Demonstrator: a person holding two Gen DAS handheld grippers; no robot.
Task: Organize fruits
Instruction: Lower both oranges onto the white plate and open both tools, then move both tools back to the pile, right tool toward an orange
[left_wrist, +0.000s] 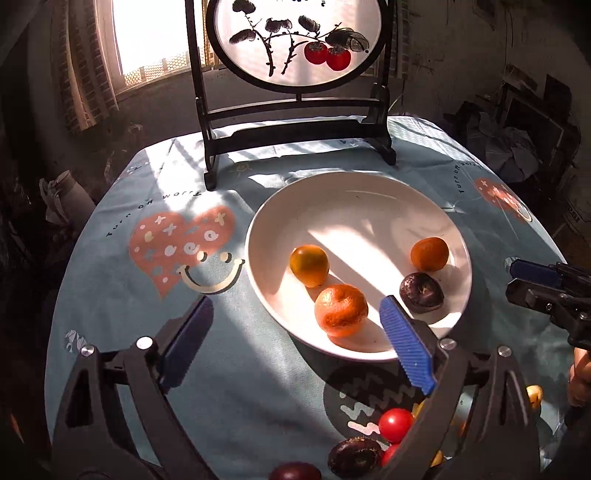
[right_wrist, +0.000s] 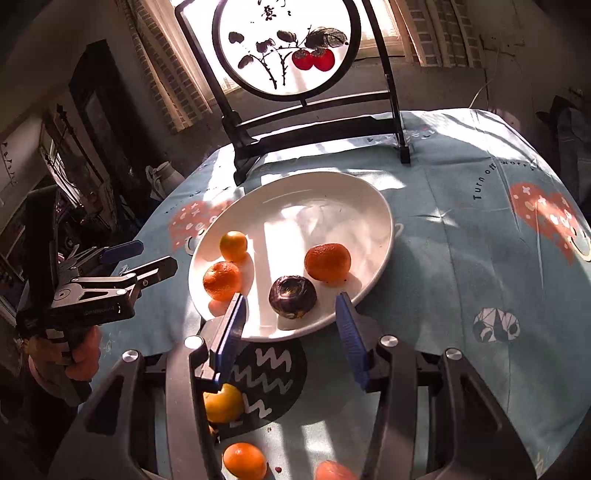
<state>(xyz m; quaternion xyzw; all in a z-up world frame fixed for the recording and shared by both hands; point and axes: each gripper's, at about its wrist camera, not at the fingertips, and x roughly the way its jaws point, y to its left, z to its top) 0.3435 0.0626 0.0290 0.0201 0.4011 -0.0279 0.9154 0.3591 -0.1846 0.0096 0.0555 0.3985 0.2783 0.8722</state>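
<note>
With both the left gripper (left_wrist: 295, 332) and right gripper (right_wrist: 291, 325) spread empty, reach back for loose fruit near the table's front edge, closing gently before lifting to the plate (left_wrist: 332, 192).

The left gripper (left_wrist: 293, 334) has its jaws spread wide with nothing between them; ahead of them a white plate (left_wrist: 295, 206) holds three oranges (left_wrist: 340, 309) and a dark wrinkled fruit (left_wrist: 421, 291); behind the right-hand jaw, red tomatoes (left_wrist: 395, 424) lie on the worktop (left_wrist: 110, 295); the right gripper (left_wrist: 535, 280) enters well to the right.
</note>
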